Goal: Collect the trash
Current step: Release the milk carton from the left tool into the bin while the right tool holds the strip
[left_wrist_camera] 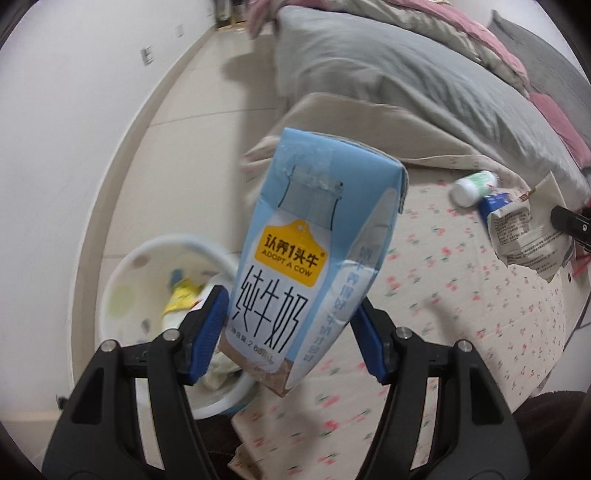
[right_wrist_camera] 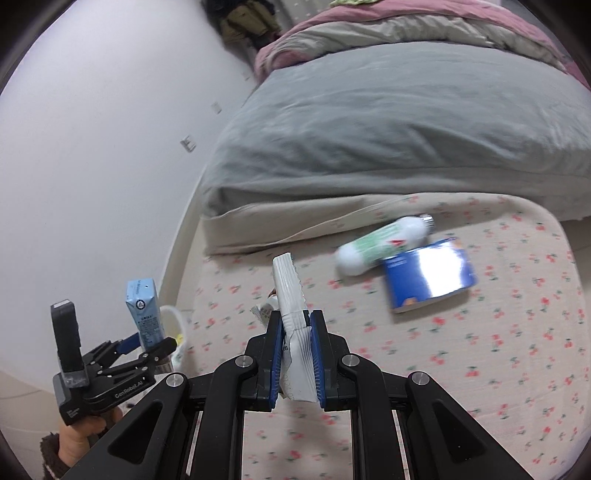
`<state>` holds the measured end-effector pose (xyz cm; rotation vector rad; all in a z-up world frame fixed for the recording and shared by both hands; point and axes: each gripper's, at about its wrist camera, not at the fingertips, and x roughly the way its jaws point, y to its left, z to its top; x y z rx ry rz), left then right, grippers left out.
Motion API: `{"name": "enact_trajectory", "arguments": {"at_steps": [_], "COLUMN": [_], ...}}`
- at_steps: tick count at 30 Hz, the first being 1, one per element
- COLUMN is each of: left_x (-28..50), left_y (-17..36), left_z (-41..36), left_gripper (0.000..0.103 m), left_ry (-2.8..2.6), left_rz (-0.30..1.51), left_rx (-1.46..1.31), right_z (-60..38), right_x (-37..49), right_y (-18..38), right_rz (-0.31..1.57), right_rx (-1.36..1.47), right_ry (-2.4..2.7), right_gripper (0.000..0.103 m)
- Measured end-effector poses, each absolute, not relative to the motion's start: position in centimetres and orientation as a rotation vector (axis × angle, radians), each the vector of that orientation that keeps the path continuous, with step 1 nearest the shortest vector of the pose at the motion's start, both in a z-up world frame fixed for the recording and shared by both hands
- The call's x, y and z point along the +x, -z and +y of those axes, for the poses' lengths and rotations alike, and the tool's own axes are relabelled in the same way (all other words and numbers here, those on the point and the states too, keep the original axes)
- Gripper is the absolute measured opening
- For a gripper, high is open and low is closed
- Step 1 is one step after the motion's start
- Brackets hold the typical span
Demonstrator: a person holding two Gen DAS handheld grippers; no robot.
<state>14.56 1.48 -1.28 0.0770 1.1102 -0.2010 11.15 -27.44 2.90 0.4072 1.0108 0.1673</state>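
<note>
Partway through: some rubbish already in the white bin (left_wrist_camera: pixel 122 280), left gripper (left_wrist_camera: pixel 288 325) pinching a milk carton (left_wrist_camera: pixel 295 258) above it, right gripper (right_wrist_camera: pixel 297 350) clamped on a crumpled wrapper (right_wrist_camera: pixel 291 295), a white bottle (right_wrist_camera: pixel 384 243) and blue packet (right_wrist_camera: pixel 428 277) left on the bed (right_wrist_camera: pixel 480 350).

The milk carton (left_wrist_camera: pixel 310 258) is showing pale blue and white with a yellow label and black lettering, sitting between the blue pads (left_wrist_camera: pixel 208 332) of the black left gripper (left_wrist_camera: pixel 288 336). The bedsheet (right_wrist_camera: pixel 480 332) is showing cream with small red and green sprigs, perhaps cherries, beside a grey duvet (right_wrist_camera: pixel 369 129) and pink blanket (right_wrist_camera: pixel 388 14). The white bin (left_wrist_camera: pixel 122 291) is carrying pale green and grey dots, while the blurred bottle (right_wrist_camera: pixel 384 243) is looking white and green next to a shiny blue box (right_wrist_camera: pixel 428 277).
</note>
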Motion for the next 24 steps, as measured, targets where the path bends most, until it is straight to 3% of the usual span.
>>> {"name": "enact_trajectory", "arguments": {"at_steps": [7,10,17,19,21,24], "left_x": [14.0,14.1,14.1,14.1,13.9,13.7], "left_y": [2.2,3.3,5.8,6.2,6.3,6.2], "left_z": [6.5,8.5,12.6,13.1,13.5,14.0], "left_gripper": [0.066,0.057,0.057,0.059,0.07,0.077], "left_ry": [0.121,0.092,0.026,0.01,0.003,-0.019], "left_rz": [1.122,1.152,1.201,1.213,1.216,1.206], "left_rx": [0.014,-0.019,-0.112,-0.126,-0.136,-0.132], "right_z": [-22.7,-21.0,-17.3,-16.2,-15.2,-13.5], "right_x": [12.1,12.3,13.1,13.4,13.6,13.9], "right_y": [-2.1,-1.9,-1.2,-1.0,-0.9,-0.5], "right_rz": [1.053,1.061,1.086,1.094,1.098,1.107], "right_rx": [0.381,0.365,0.327,0.321,0.314,0.297], "right_ry": [-0.246,-0.269,-0.306,-0.323,-0.339,-0.364], "right_gripper": [0.015,0.015,0.015,0.016,0.016,0.016]}}
